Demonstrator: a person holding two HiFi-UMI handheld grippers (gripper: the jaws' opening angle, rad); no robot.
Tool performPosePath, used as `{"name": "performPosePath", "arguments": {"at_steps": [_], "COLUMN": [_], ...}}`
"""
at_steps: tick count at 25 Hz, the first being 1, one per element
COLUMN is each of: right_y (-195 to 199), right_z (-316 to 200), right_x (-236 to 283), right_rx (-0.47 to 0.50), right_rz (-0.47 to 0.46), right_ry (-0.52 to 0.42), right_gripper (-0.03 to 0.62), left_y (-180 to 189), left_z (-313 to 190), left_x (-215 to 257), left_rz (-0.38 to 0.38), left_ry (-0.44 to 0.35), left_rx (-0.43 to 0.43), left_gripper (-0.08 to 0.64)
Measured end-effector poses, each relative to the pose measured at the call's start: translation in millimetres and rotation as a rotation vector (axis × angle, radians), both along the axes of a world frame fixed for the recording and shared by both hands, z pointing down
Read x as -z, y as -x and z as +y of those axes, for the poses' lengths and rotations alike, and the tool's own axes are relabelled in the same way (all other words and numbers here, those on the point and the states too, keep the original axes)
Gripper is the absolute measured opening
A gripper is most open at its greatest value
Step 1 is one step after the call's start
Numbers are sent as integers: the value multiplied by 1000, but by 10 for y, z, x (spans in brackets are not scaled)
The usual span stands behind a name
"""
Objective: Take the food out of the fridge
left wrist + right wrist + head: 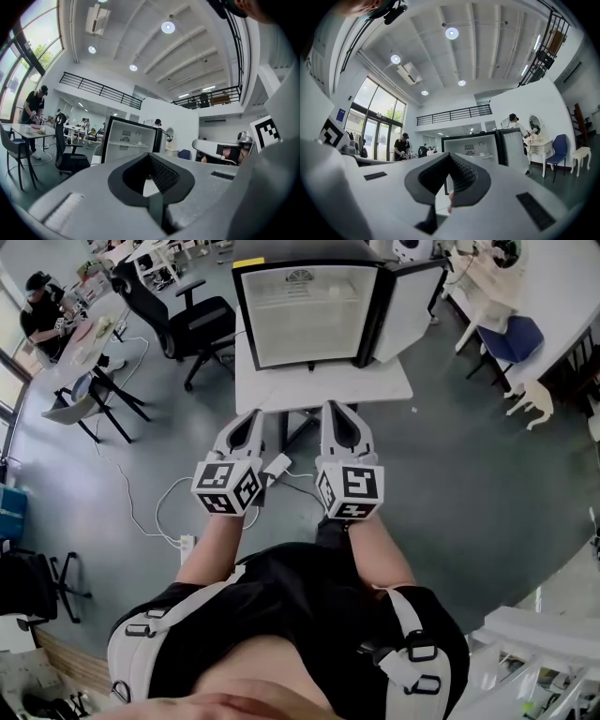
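Note:
A small black fridge point(305, 315) stands on a white table point(319, 388) ahead of me, its door point(412, 304) swung open to the right. Its white inside shows a wire shelf, and I see no food on it from here. The fridge also shows in the left gripper view point(129, 145) and the right gripper view point(476, 147). My left gripper point(253, 416) and right gripper point(336, 409) are held side by side, short of the table, pointing at the fridge. Both are shut with nothing between the jaws point(150, 155) point(450, 155).
A black office chair point(178, 310) stands left of the fridge table. Cables and a power strip point(187, 542) lie on the floor below my left gripper. A person point(42, 315) works at a table at far left. A blue chair point(514, 338) stands at right.

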State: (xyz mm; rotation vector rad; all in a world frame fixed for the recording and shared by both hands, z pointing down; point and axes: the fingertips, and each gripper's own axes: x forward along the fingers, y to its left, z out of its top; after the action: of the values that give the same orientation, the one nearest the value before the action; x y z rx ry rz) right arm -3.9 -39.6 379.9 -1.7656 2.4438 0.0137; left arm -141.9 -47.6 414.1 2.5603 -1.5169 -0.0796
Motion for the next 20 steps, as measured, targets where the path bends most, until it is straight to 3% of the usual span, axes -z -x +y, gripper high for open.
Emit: {"name": "performPosePath", "arguments": {"at_steps": [8,20], "right_y": [-278,-952], "right_z": [-900,-2514], "right_x": [-35,9], "right_rx": [49,122], "right_rz": [-26,-61], "right_ry": [-8,20], "right_gripper": [8,8], "left_y": [-454,-1108], "left_z": [-823,-2354], "left_x": [44,205], "left_rz": [-29,-24], "left_ry": [-26,-35], "left_rx": [-5,80], "left_gripper": [2,2]}}
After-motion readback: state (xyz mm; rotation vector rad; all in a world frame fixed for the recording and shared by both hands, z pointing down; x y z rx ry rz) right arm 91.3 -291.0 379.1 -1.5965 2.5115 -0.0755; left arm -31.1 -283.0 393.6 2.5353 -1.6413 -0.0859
